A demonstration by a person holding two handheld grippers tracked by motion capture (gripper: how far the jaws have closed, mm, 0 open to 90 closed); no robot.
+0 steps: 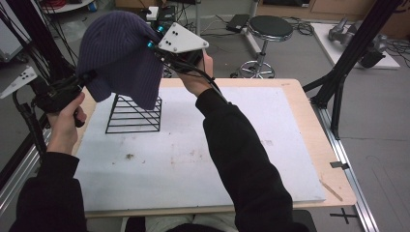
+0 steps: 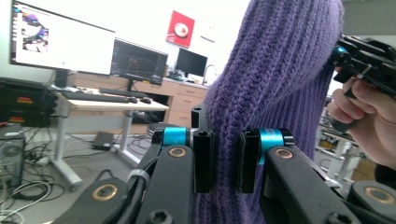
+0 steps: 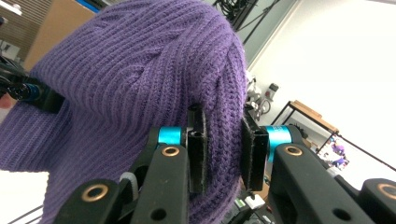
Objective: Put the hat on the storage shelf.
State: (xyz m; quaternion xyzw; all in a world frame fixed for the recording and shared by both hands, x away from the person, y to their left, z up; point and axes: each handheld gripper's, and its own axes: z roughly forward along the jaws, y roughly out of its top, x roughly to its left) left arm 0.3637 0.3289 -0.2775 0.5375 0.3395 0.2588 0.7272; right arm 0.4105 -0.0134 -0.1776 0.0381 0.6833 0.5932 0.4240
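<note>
My left fingers (image 2: 204,161) clamp the purple knit hat's (image 1: 121,53) edge; right fingers (image 3: 197,149) pinch its opposite side. The hat hangs stretched between both grippers, above the black wire stand (image 1: 134,115) near the bench's (image 1: 290,92) far left corner. Judged: hat lifted; lowering over stand remains.

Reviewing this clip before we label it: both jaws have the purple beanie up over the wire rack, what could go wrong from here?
1. Each gripper, left gripper and right gripper, pinches just a fold of the beanie; the stretchy knit could slip out.
2. The beanie's lower edge hangs right at the top of the wire rack; it might snag there or tip the light rack.
</note>
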